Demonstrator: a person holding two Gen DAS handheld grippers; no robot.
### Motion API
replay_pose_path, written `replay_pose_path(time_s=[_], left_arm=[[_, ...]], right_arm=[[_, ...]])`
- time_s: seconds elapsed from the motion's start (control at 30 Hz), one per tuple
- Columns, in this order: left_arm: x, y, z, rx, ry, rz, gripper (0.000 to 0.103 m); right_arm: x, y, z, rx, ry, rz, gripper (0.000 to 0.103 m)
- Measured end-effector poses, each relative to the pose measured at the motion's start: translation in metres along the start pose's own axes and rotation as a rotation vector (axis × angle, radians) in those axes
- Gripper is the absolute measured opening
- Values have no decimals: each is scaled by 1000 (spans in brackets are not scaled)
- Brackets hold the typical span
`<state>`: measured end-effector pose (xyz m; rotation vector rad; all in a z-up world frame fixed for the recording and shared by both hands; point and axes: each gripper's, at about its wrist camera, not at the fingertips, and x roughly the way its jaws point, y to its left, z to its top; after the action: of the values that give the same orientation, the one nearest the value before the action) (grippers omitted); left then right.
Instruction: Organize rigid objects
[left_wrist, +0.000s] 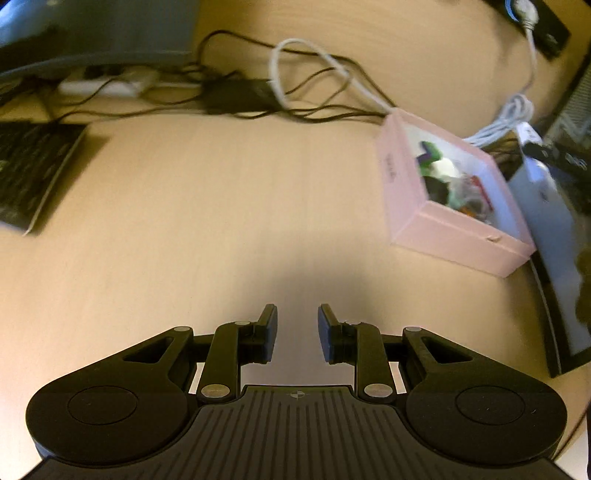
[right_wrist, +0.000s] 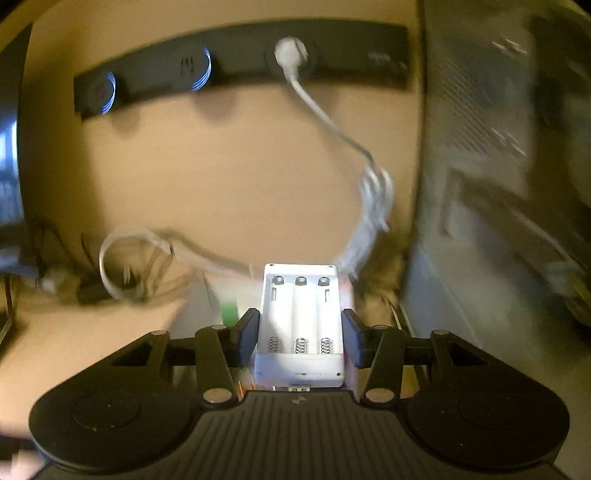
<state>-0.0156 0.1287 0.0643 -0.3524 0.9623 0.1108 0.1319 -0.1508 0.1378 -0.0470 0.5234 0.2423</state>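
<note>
A pink box (left_wrist: 406, 206) sits open on the pale wooden desk (left_wrist: 221, 206), holding a blurred jumble of small purple, green, white and red pieces (left_wrist: 450, 181). Beyond the box lie tangled black cables (left_wrist: 314, 107) and a white cable (left_wrist: 280, 81); far left of it rests a dark booklet (left_wrist: 33, 173). The left gripper (left_wrist: 297, 332) hangs over bare desk, jaws narrowly apart, empty. The right gripper (right_wrist: 300, 334) clamps a white three-slot battery holder (right_wrist: 301, 325), lifted, with a black power strip (right_wrist: 240, 62) on the wall ahead.
</note>
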Motion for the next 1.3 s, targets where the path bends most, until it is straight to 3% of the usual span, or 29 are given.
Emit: replay_pose_path(time_s=[0.1, 0.17, 0.23, 0.37, 0.43, 0.6, 0.7, 0.77, 0.83, 0.97, 1.03, 1.3], left_arm=[[-6, 3, 5, 0, -22, 0, 27], [-7, -4, 16, 15, -43, -31, 26], [-10, -18, 28, 45, -62, -76, 27], [-1, -62, 65, 150, -128, -170, 27], [9, -85, 77, 200, -156, -181, 27], [54, -116, 92, 264, -111, -90, 27], [76, -107, 89, 248, -55, -69, 45], [74, -95, 85, 216, -72, -81, 59], [71, -82, 84, 187, -93, -65, 80], [70, -57, 88, 116, -154, 14, 90], [74, -47, 93, 90, -157, 19, 96], [71, -44, 93, 106, -181, 12, 98]], right_arm=[[11, 16, -2, -57, -1, -40, 51], [-10, 13, -15, -16, -3, 39, 51], [-31, 11, -32, -15, -7, 94, 62], [-50, 11, -72, -97, 70, -4, 64], [-47, 8, -84, -103, 137, -59, 64], [-29, -1, -95, -109, 209, -143, 64], [-21, -3, -91, -121, 208, -182, 64], [-15, -3, -89, -128, 207, -191, 64], [-11, -2, -85, -130, 198, -184, 64], [1, 9, -79, -135, 179, -116, 64], [10, 17, -76, -156, 167, -109, 64], [28, 20, -65, -130, 163, -134, 64]])
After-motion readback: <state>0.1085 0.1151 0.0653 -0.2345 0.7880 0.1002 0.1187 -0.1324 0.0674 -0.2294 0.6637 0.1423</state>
